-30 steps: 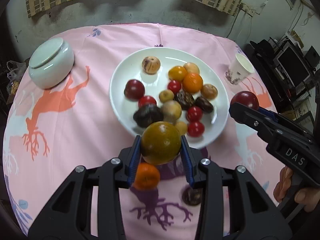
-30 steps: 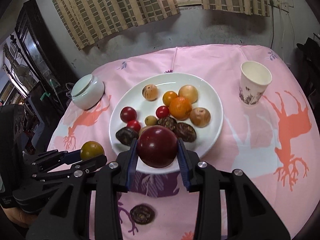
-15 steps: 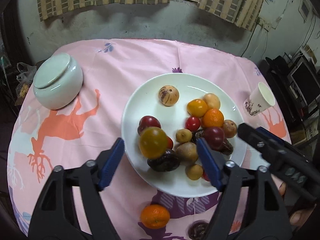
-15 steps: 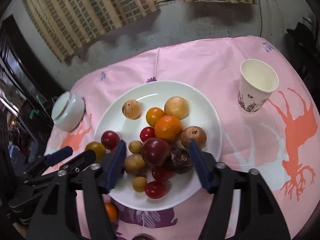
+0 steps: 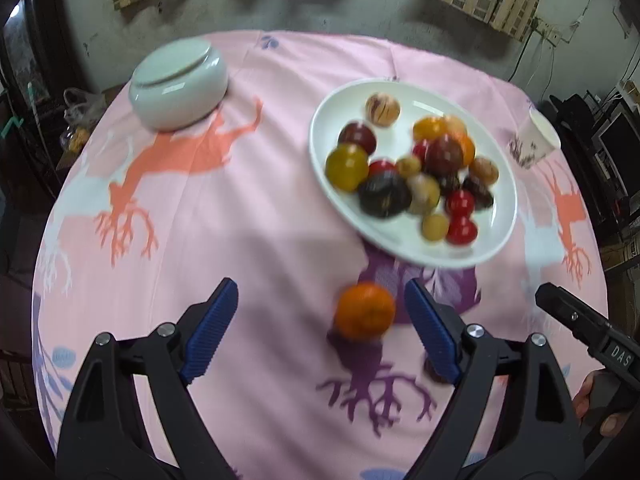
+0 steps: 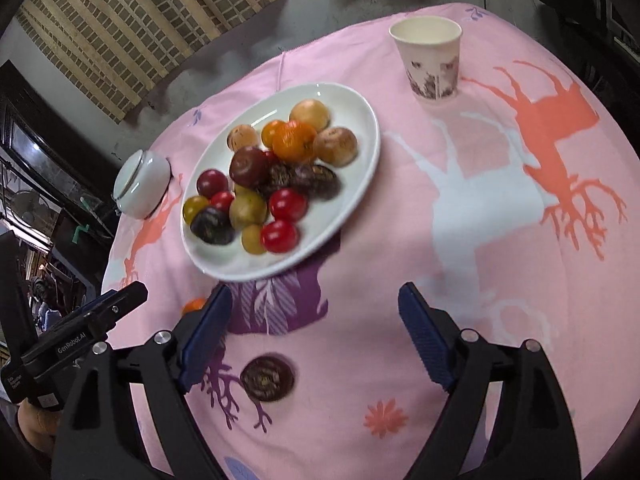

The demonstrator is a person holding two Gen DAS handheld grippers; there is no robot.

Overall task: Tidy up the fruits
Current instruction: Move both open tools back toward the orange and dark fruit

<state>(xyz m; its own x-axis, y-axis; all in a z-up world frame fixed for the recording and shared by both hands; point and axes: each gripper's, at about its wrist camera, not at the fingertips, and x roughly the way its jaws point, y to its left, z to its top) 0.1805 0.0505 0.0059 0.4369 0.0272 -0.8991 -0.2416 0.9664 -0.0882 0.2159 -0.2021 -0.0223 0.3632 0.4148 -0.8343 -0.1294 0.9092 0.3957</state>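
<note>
A white plate [image 5: 332, 108] [image 6: 218, 252] holds several fruits, among them a yellow-green one [image 5: 346, 167] [image 6: 195, 208] and a dark red one [image 5: 444, 154] [image 6: 249, 166]. My left gripper [image 5: 320, 328] hangs over the pink cloth with its jaws opening. An orange [image 5: 364, 311] [image 6: 194, 305] lies on the cloth between them, nearer the right finger, untouched. My right gripper [image 6: 316, 336] is also opening its jaws and grips nothing. A dark brown fruit [image 6: 267, 378] lies on the cloth between and below its fingers. Each gripper shows at the edge of the other's view.
A pale lidded bowl [image 5: 178, 82] [image 6: 140, 184] stands at the back left of the round table. A paper cup [image 6: 430, 56] [image 5: 536, 140] stands at the back right. A hand [image 5: 596, 404] holds the right gripper's handle. Dark furniture surrounds the table.
Both grippers opened and let go: the yellow-green fruit and the dark red fruit now lie on the plate. Both grippers drew back toward the near side of the table.
</note>
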